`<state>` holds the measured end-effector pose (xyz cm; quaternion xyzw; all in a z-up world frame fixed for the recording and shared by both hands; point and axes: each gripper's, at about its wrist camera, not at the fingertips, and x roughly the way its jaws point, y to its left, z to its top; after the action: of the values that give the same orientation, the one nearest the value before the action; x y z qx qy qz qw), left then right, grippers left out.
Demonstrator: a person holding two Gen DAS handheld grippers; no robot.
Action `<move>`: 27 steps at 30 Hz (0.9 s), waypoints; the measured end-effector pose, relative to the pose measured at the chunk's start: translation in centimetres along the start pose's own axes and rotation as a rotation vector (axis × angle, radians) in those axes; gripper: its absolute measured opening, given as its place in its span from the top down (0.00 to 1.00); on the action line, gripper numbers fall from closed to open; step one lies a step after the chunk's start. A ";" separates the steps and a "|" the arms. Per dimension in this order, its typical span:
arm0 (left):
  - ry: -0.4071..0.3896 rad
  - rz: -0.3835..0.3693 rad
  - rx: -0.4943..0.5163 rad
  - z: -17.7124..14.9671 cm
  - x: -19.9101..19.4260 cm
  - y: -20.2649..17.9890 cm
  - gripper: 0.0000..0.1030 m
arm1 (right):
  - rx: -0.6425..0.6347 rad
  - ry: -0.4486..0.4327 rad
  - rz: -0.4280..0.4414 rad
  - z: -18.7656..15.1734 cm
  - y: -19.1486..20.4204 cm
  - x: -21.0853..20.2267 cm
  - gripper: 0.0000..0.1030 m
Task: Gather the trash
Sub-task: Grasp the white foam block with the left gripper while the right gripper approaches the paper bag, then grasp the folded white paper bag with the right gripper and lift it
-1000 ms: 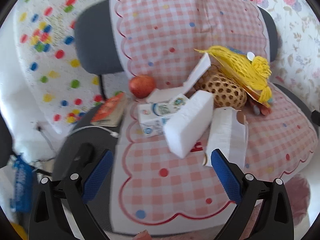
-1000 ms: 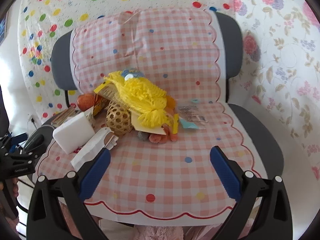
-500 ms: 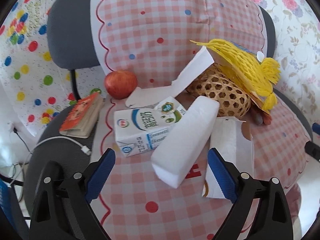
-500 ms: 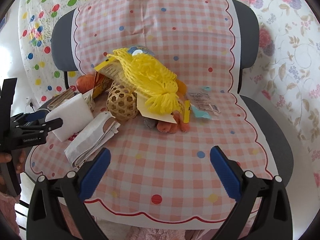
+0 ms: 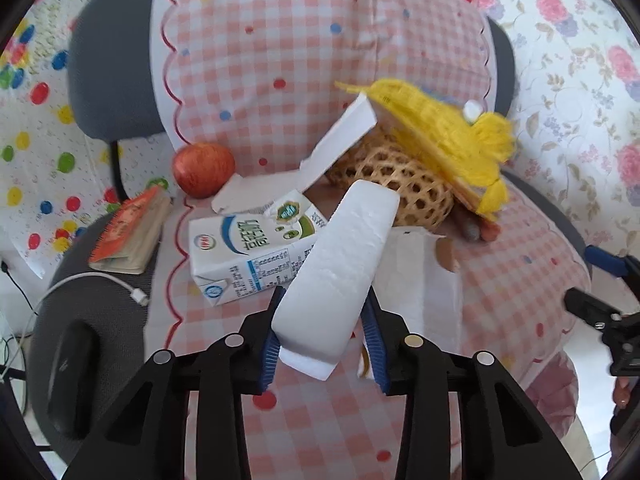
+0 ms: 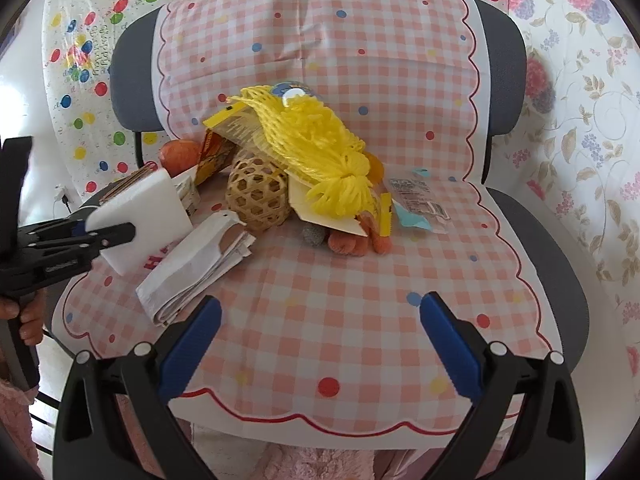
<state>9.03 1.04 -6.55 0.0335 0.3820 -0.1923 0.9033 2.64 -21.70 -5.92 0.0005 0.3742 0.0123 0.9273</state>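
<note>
My left gripper (image 5: 322, 332) is shut on the near end of a white foam block (image 5: 340, 268), which leans on a milk carton (image 5: 252, 248); the block also shows at the left of the right wrist view (image 6: 140, 220). A white paper bag (image 5: 420, 280) lies to its right, also in the right wrist view (image 6: 196, 268). A yellow mesh net (image 6: 312, 144) covers a torn cardboard box and a woven ball (image 6: 258, 196). A clear wrapper (image 6: 420, 204) lies further right. My right gripper (image 6: 320, 344) is open and empty above the seat's front.
Everything lies on a chair with a pink checked cover (image 6: 360, 300). An apple (image 5: 203, 169), a small red book (image 5: 128, 236), a white cable (image 5: 100, 280) and a black mouse (image 5: 70, 376) sit at the left. Orange items (image 6: 352, 240) lie under the box.
My left gripper moved forward and closed on the foam block. My right gripper moved slightly closer to the seat and stayed open.
</note>
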 end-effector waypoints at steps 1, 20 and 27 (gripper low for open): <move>-0.017 0.008 -0.009 -0.2 -0.9 0.0 0.64 | -0.001 -0.002 0.004 -0.1 0.2 0.0 0.06; -0.084 0.132 -0.186 -3.9 -5.2 3.3 0.64 | -0.021 0.107 0.153 -0.1 9.3 6.2 0.40; -0.063 0.113 -0.199 -4.5 -4.8 3.8 0.64 | 0.006 0.092 0.148 -0.6 9.6 7.5 0.53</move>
<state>4.30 7.07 -6.68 -0.0409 0.3680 -0.1031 0.9232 7.41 -11.88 -11.43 0.0303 0.4153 0.0795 0.9057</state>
